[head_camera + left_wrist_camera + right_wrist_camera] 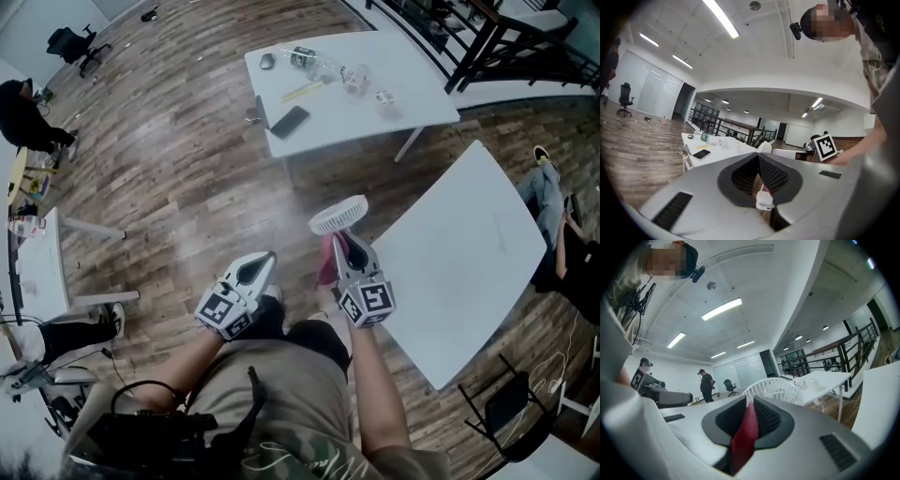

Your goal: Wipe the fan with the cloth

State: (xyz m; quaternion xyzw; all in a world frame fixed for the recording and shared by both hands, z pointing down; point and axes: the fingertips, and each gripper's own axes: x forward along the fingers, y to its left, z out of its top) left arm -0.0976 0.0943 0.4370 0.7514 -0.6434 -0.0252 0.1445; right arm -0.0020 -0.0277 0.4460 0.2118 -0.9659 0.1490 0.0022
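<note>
Fan rides just beyond the right gripper, whose narrow jaws pinch the red cloth; the left gripper beside it is closed and empty, steadying nothing, so wiping may knock the fan loose.

Looks like a big open-plan office, kinda lab-ish: wood-plank floor, white worktops scattered around, a black swivel chair, long strip lights on a white ceiling, glass partitions and a black railing.
</note>
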